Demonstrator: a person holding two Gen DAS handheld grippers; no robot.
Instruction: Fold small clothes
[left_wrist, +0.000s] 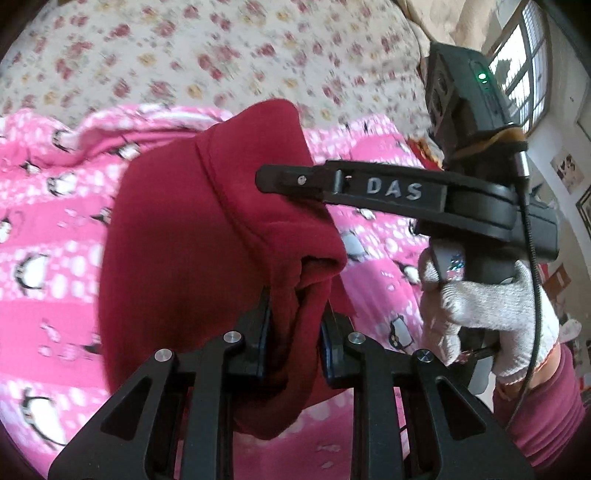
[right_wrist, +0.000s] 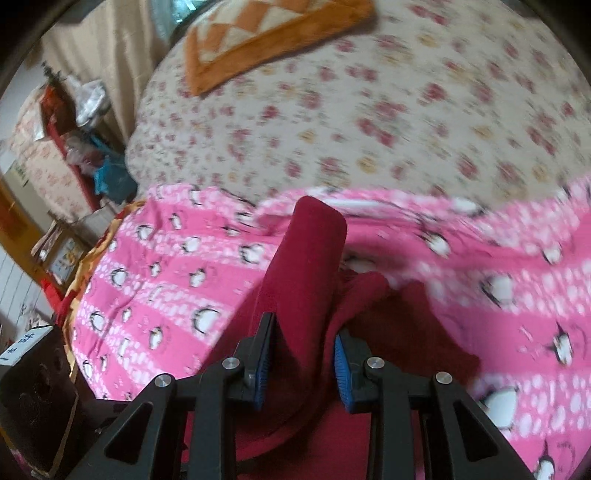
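Note:
A dark red fleece garment (left_wrist: 192, 236) hangs lifted above a pink penguin-print blanket (left_wrist: 44, 229). My left gripper (left_wrist: 295, 314) is shut on a bunched fold of the red garment. My right gripper (right_wrist: 303, 332) is shut on another part of the same red garment (right_wrist: 306, 258), which stands up between its blue pads. In the left wrist view the right gripper (left_wrist: 288, 182) reaches in from the right, its fingers against the red cloth, held by a white-gloved hand (left_wrist: 487, 317).
The pink blanket (right_wrist: 166, 266) lies on a bed with a floral sheet (right_wrist: 369, 110). An orange and cream cushion (right_wrist: 258, 33) lies at the far side. Cluttered shelves (right_wrist: 74, 122) stand left of the bed. A window (left_wrist: 524, 66) is at the right.

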